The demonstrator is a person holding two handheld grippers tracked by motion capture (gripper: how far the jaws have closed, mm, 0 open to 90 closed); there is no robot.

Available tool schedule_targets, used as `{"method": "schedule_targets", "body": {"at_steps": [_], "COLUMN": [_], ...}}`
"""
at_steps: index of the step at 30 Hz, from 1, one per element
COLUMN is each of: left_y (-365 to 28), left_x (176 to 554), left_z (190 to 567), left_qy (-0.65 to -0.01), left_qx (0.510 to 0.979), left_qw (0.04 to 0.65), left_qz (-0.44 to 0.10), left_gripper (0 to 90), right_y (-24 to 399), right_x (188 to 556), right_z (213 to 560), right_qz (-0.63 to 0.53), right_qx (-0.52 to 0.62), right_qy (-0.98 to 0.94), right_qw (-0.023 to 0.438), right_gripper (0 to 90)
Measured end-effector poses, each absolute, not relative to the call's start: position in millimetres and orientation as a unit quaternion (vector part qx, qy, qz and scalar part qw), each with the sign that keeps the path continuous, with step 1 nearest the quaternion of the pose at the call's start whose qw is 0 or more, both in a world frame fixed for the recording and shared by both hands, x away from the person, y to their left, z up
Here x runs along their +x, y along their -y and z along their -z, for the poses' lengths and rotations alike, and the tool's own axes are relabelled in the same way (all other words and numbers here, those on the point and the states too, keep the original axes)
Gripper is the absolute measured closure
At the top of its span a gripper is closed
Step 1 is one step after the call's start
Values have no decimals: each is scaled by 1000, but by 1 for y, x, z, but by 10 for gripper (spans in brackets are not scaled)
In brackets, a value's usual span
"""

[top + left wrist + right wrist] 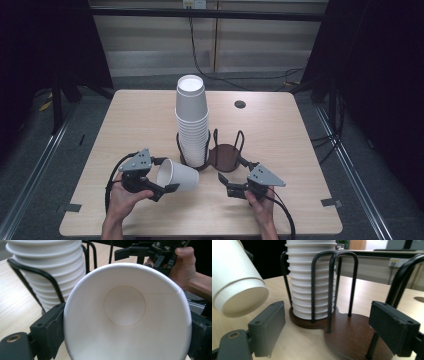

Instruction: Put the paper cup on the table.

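cup in my left gripper: white paper, matt, smooth inside, with a fine seam line and a rolled rim.
stack of cups: the same white paper as I see it, matt, with ribbed edges where the rims nest.
cup holder: dark brown wood base with a slight sheen; thin black metal wire hoops, smooth and glossy.
table: pale wood-grain top, matt and smooth.
my right gripper: black plastic jaws, matt, with dull, slightly rough pads.
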State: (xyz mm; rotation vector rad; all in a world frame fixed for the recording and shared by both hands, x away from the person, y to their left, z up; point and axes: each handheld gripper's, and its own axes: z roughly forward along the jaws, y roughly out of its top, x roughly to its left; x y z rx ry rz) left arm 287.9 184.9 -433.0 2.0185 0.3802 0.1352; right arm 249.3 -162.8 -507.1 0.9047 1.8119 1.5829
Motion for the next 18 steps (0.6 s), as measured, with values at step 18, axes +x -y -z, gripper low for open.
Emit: {"method": "schedule_targets", "body": {"at_steps": [18], "left_y": [-206], "left_x": [300], "left_z": [426], "left_qy": [-198], "left_qx": [851], "left_qw": [482], "left_qz": [-69], "left_gripper": [92], "right_y": [171], "right_x": [239], "right_z": [512], "right_qz": [-635], "right_qx": [326], "right_qy": [-627], "right_qw": [310], "right_gripper": [133]}}
